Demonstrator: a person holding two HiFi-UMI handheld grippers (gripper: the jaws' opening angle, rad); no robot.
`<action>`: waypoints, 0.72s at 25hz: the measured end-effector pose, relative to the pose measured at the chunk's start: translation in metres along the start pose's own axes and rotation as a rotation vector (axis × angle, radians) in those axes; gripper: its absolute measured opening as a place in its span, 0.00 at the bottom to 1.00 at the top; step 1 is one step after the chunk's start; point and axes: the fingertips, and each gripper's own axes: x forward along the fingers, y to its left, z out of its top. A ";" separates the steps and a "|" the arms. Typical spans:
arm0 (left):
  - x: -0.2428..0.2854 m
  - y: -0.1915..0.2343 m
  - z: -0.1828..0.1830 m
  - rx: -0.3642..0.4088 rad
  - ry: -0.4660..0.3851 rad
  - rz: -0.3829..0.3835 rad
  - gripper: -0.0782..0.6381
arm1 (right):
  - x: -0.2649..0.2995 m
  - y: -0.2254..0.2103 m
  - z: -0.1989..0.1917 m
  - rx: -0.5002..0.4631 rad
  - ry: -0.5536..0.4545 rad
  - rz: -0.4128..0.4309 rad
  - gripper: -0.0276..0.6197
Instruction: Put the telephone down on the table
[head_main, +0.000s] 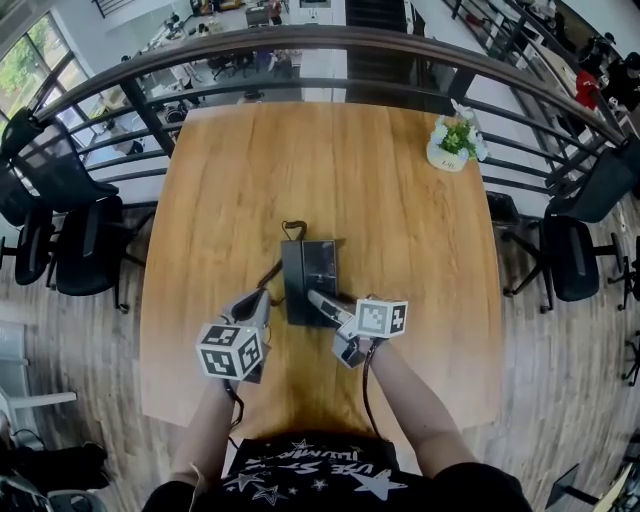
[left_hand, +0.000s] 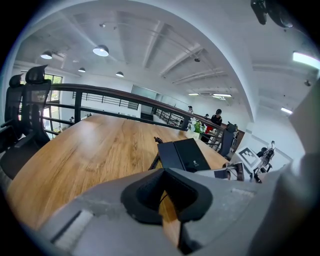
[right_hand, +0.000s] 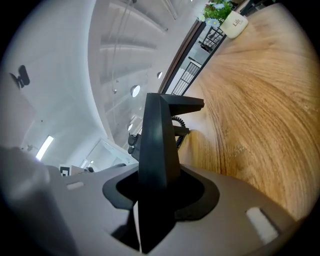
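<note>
Right gripper view, right gripper (right_hand: 156, 195) clamping telephone handset (right_hand: 157, 135) edge-on, left gripper view, left gripper (left_hand: 163, 175) closed, empty

Telephone base (head_main: 308, 282) on table (head_main: 330, 170) centre; plant pot (head_main: 448, 152) far-right corner.

The handset (right_hand: 157, 145) disappears low inside the right claw (right_hand: 155, 197); the pot (right_hand: 234, 25) lettering seems unreadable.
</note>
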 end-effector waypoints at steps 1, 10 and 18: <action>-0.001 0.000 -0.001 0.012 0.000 0.004 0.11 | 0.000 -0.002 -0.001 -0.003 -0.006 -0.013 0.31; -0.007 -0.006 -0.008 0.063 0.003 0.015 0.11 | -0.004 -0.014 -0.002 -0.079 -0.005 -0.143 0.37; -0.022 -0.015 -0.011 0.065 -0.009 0.014 0.11 | -0.017 -0.021 -0.003 -0.173 0.029 -0.258 0.45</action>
